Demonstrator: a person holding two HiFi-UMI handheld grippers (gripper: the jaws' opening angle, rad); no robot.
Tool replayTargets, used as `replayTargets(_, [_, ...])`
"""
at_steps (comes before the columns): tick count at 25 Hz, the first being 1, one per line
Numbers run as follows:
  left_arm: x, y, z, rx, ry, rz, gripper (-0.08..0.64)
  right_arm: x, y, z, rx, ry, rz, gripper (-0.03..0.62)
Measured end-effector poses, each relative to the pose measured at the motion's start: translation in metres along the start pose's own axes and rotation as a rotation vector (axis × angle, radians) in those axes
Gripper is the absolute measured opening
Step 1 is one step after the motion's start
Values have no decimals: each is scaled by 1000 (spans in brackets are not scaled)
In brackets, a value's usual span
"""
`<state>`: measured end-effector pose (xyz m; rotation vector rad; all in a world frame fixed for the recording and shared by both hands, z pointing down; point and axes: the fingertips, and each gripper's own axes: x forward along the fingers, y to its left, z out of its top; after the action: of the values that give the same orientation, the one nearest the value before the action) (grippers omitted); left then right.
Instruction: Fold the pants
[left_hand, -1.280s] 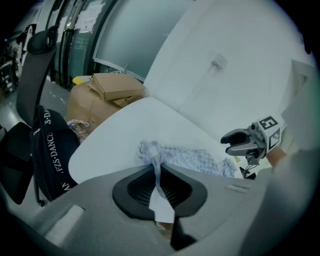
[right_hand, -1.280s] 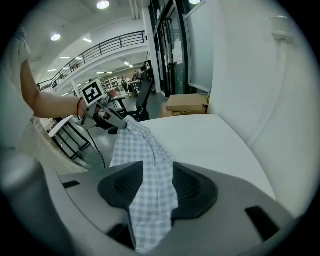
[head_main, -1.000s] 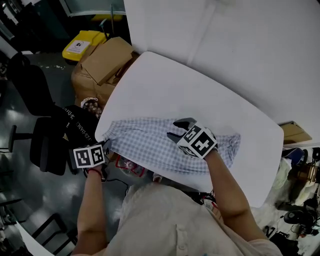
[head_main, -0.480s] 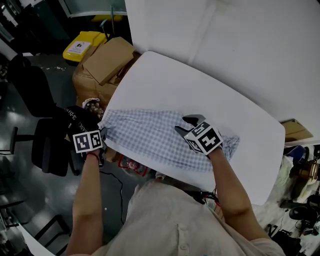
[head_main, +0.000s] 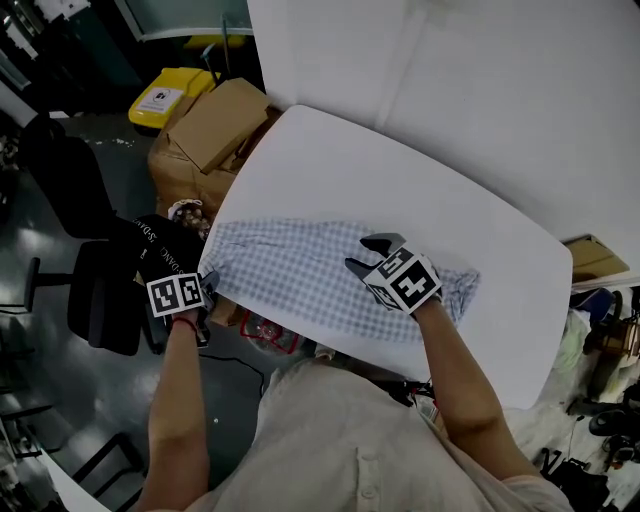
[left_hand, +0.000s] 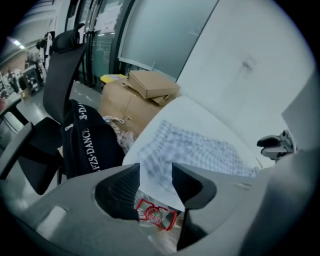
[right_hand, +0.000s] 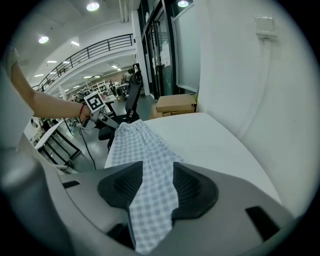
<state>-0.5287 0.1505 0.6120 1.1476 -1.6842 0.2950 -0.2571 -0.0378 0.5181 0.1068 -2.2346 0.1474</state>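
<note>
white table (head_main: 420, 190), checked pants (head_main: 290, 270), cardboard boxes (head_main: 205, 130), black chair (head_main: 62, 180)

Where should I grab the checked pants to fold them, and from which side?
Take the pants at their left end, which lies right at the table corner. Come in from off the table on that side: the cloth lies flat everywhere else, so a jaw probably slips under it most easily at that edge.
</note>
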Motion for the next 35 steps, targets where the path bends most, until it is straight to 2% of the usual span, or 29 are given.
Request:
replayTargets(2, [-10, 20, 4, -12, -23, 67, 189, -5, -3, -1, 3, -4, -9, 196])
replayTargets(4, [-21, 28, 10, 18, -44, 110, 189, -12, -7, -8, 8, -2, -21, 196])
replayTargets(7, [-37, -7, 32, 163, -80, 95, 189, -28, -17, -23, 28, 1, -51, 196])
replayTargets(10, [-37, -84, 54, 321, -114, -26, 187, -44, -25, -41, 60, 0, -85, 195])
replayTargets(14, [-22, -206, 47, 404, -90, -301, 182, -63, -29, -67, 111, 1, -114, 190])
replayTargets(18, [-7, -293, 19, 513, -22, -444, 150, -85, -37, -92, 166, -15, -164, 161])
replayTargets(26, [17, -402, -45, 704, 124, -589, 132, -124, -47, -151, 297, -28, -247, 153])
replayTargets(35, [37, -478, -108, 899, 243, -690, 129, -151, -48, -235, 448, 12, -315, 153])
